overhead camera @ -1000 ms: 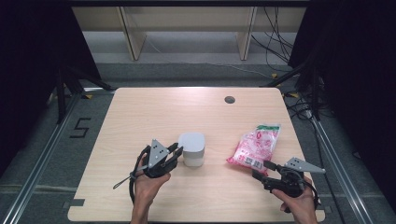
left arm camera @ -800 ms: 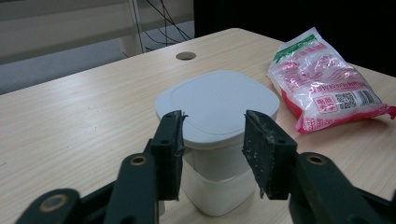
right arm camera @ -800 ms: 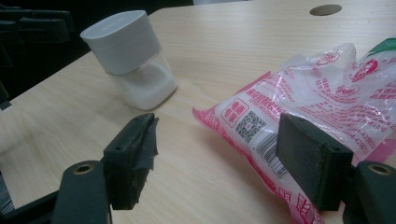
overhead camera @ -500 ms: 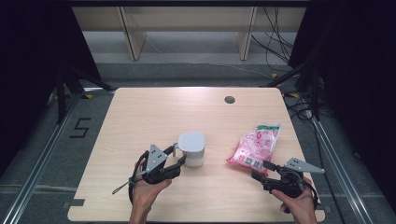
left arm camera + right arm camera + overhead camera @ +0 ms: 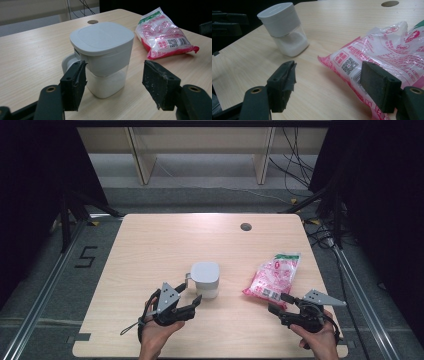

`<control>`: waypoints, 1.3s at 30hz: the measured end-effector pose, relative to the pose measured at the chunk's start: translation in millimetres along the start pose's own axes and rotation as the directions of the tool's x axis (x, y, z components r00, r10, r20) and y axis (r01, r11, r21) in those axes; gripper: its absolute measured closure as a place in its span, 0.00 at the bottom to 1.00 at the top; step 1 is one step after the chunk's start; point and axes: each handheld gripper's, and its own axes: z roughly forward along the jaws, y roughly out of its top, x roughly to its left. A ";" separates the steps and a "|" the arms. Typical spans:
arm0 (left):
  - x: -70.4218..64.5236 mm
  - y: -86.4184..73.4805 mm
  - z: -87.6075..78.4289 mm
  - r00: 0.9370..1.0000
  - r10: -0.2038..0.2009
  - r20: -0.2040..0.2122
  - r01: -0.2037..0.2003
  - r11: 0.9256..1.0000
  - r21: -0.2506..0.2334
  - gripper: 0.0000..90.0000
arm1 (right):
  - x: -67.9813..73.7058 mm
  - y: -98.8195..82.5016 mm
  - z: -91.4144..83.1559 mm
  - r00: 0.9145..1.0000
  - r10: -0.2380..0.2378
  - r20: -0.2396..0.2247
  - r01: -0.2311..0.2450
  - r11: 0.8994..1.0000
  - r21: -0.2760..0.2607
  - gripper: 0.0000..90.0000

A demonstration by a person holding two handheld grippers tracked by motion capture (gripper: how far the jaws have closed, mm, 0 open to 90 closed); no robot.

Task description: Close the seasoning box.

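Left gripper just let go of the shaker

Left gripper (image 5: 192, 296) fingers have been opening, now wide around the white-lidded clear square shaker (image 5: 205, 280) standing mid-bench (image 5: 150, 245). Right gripper (image 5: 278, 302) gapes empty at the pink plastic bag's (image 5: 272, 276) 6 o'clock edge, probably next.

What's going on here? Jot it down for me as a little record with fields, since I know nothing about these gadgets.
Surface: wooden table
Container: white lidded container with white powder inside, upright near the table's middle
Bag: pink and white printed bag, lying flat to the container's right
Left gripper: jaws have just been opening, wide apart just short of the container, not pressing on it
Right gripper: open, at the bag's near end, not gripping it
Hole: round hole near the far edge
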 end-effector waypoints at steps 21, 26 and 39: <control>-11.3 -28.0 -7.3 1.000 -0.004 0.006 0.003 1.000 0.027 0.32 | 8.1 -8.5 -4.1 0.999 -0.033 -0.012 0.034 0.999 0.041 0.32; -14.0 -33.4 -7.0 1.000 0.000 -0.002 0.000 0.999 0.037 0.32 | 10.9 -13.2 -4.3 0.999 -0.030 -0.025 0.031 0.998 0.060 0.31; -23.2 -43.6 -6.8 1.000 0.008 0.008 -0.009 0.998 0.057 0.30 | 16.0 -22.5 -10.7 0.996 -0.086 0.000 0.086 0.988 0.126 0.30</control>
